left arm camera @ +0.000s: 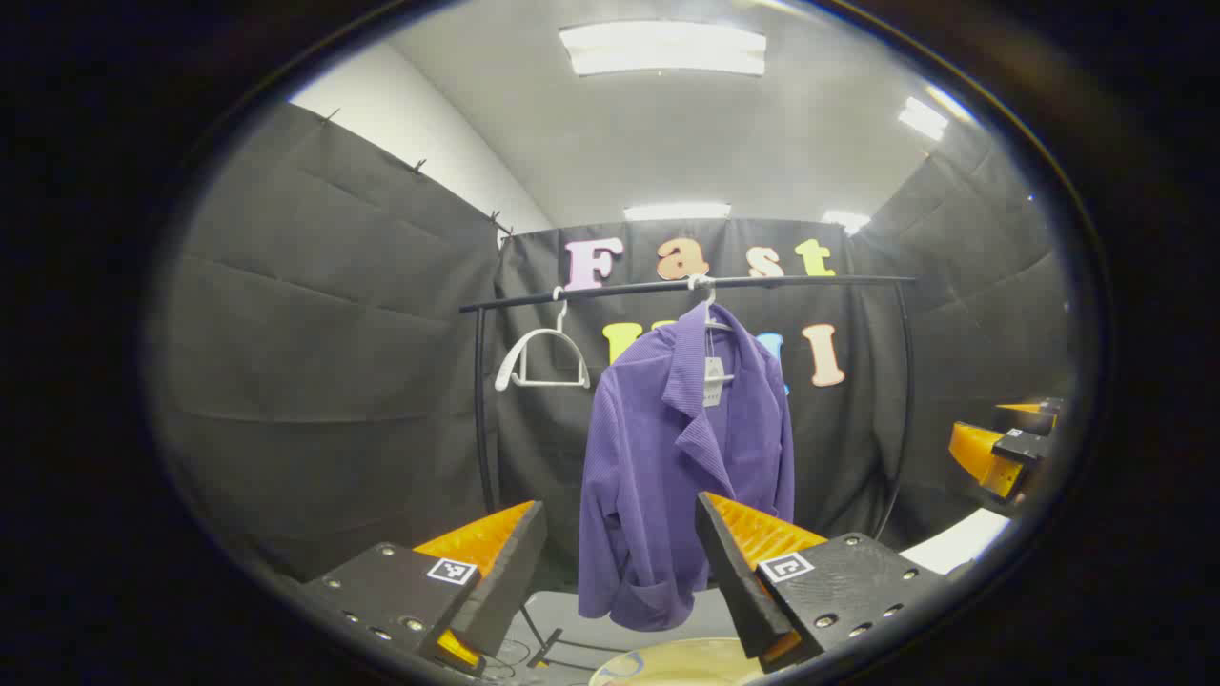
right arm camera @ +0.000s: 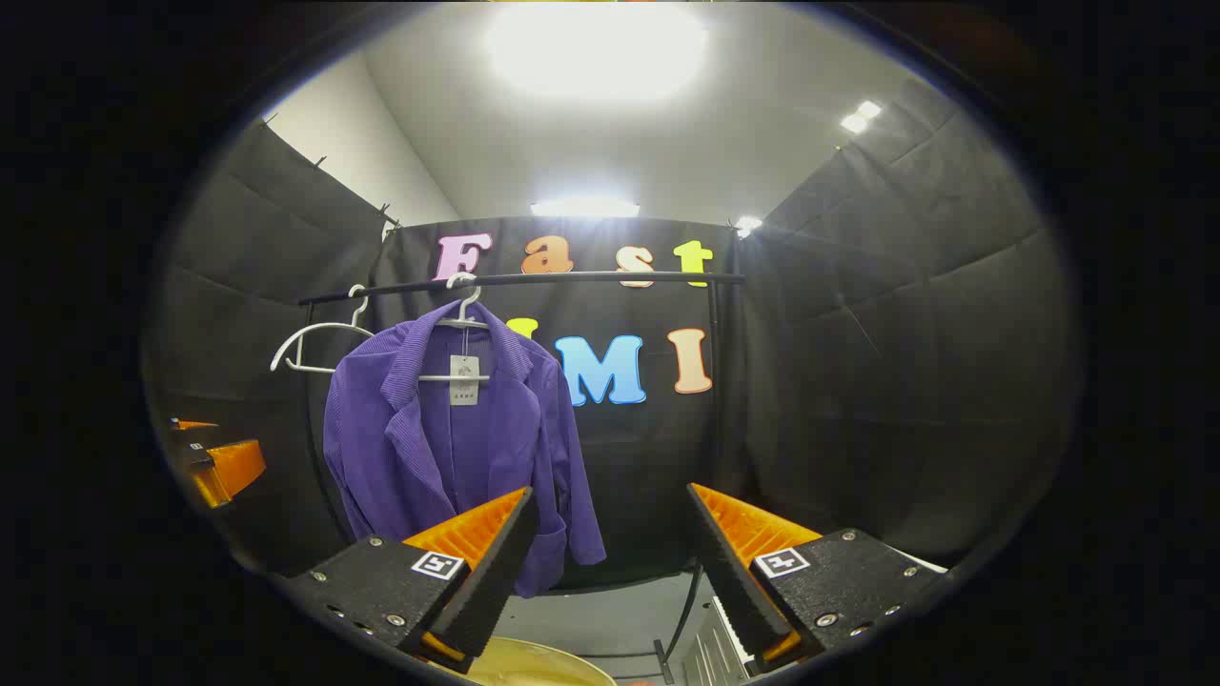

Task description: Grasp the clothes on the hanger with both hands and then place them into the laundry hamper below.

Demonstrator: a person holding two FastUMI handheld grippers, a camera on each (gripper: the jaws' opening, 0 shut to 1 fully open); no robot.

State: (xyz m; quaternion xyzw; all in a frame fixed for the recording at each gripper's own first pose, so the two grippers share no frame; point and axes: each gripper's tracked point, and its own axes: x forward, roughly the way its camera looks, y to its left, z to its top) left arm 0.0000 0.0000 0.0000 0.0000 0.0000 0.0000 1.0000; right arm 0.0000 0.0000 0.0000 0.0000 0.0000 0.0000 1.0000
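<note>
A purple jacket [left arm camera: 667, 457] hangs on a white hanger [left arm camera: 710, 319] from the black rail [left arm camera: 686, 284], a paper tag at its collar. The left gripper [left arm camera: 620, 519] stands open well in front of it, nothing between its orange-and-black fingers. In the right gripper view the jacket [right arm camera: 448, 438] hangs left of centre, and the right gripper [right arm camera: 610, 510] is open and empty, also at a distance. A pale yellowish hamper rim [left arm camera: 681, 662] shows at the bottom edge below the fingers, and the same rim [right arm camera: 543, 667] shows in the right gripper view. Each view catches the other gripper at its side edge [left arm camera: 1001, 448] [right arm camera: 214, 462].
An empty white hanger [left arm camera: 543, 357] hangs on the rail left of the jacket. The rack's black uprights [left arm camera: 481, 410] [right arm camera: 717, 400] stand at both ends. A white ribbed object [right arm camera: 710, 648] sits low on the right, and grey floor lies beneath the rack.
</note>
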